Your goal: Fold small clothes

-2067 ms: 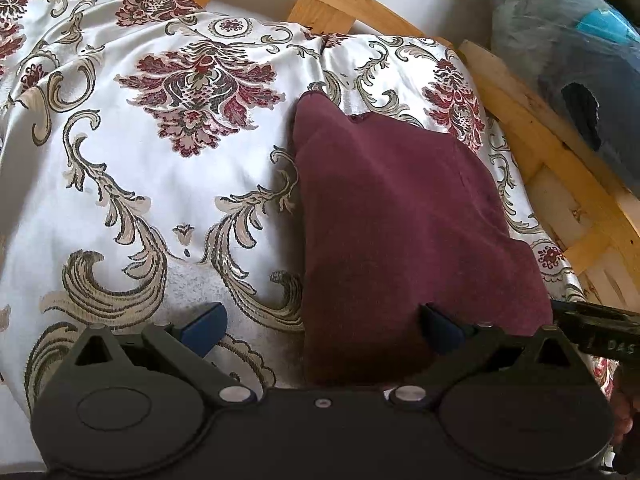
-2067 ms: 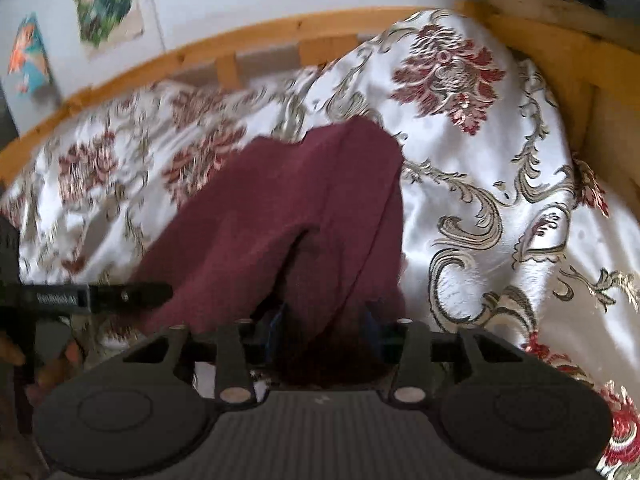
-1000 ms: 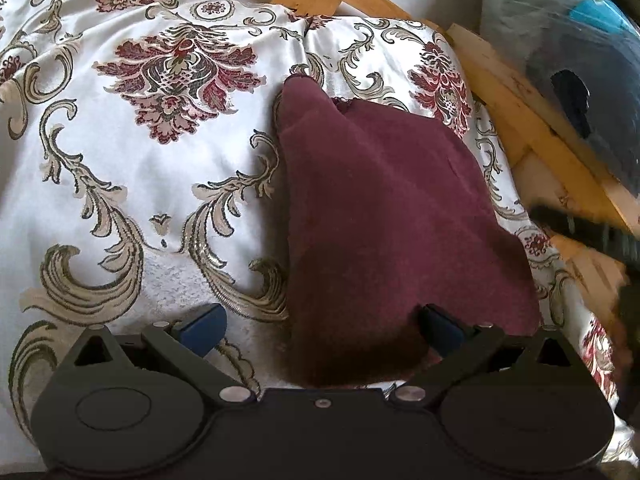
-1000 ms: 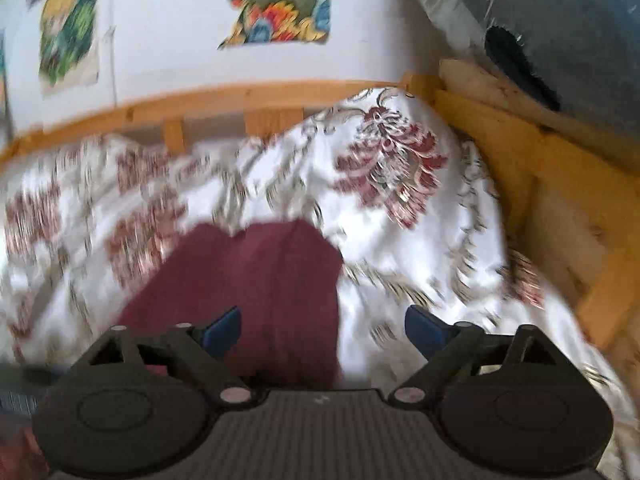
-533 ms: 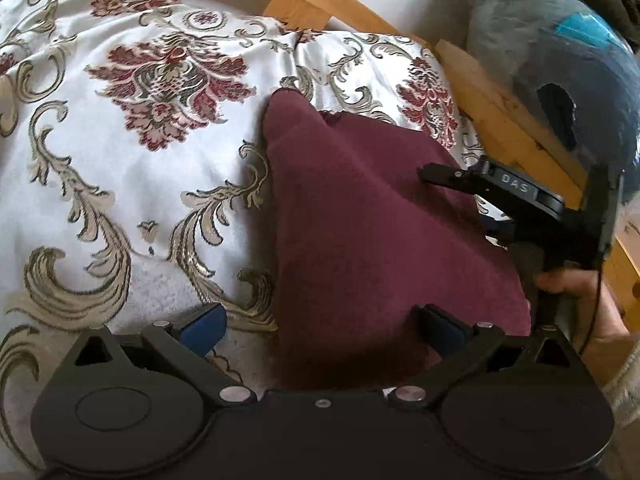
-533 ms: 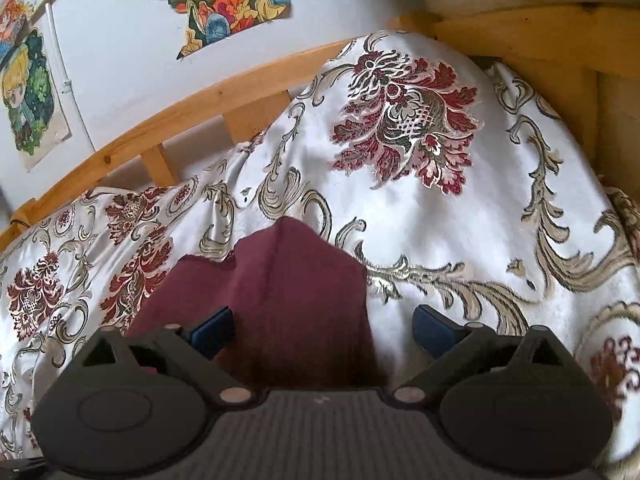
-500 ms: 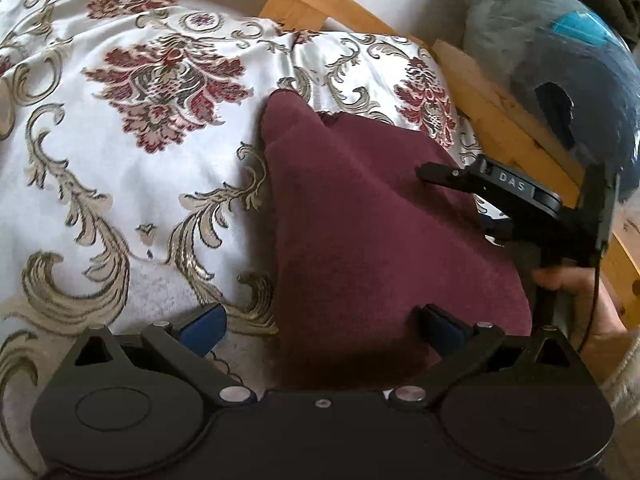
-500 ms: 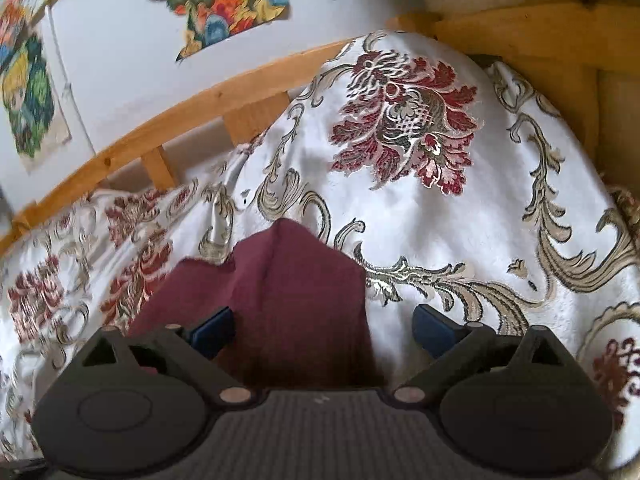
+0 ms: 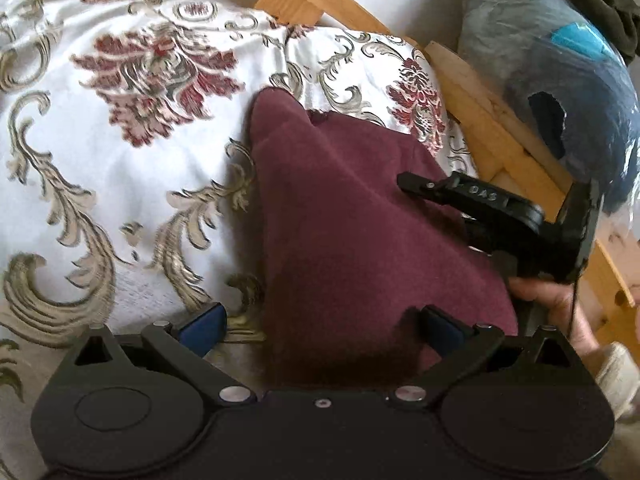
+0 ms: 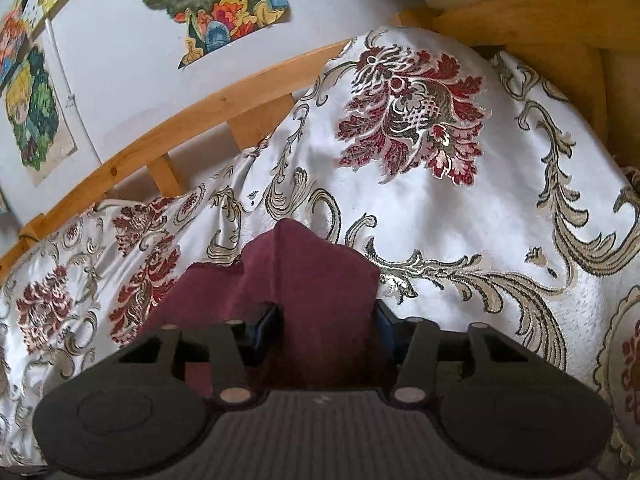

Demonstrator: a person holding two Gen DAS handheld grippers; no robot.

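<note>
A folded dark maroon cloth (image 9: 352, 216) lies on a white bedspread with red and gold floral pattern (image 9: 120, 152). My left gripper (image 9: 320, 324) is open, its blue pads on either side of the cloth's near edge. My right gripper shows in the left wrist view (image 9: 472, 204) at the cloth's right edge, held by a hand. In the right wrist view my right gripper (image 10: 326, 326) has its jaws closed in on a fold of the maroon cloth (image 10: 316, 280).
A wooden bed rail (image 9: 500, 140) runs along the far and right sides. A blue bundle in plastic (image 9: 560, 60) sits beyond the rail. Paper drawings (image 10: 216, 4) hang on the white wall.
My right gripper let go of the cloth, moved to its right edge and has now closed its jaws on a fold there. My left gripper has stayed open.
</note>
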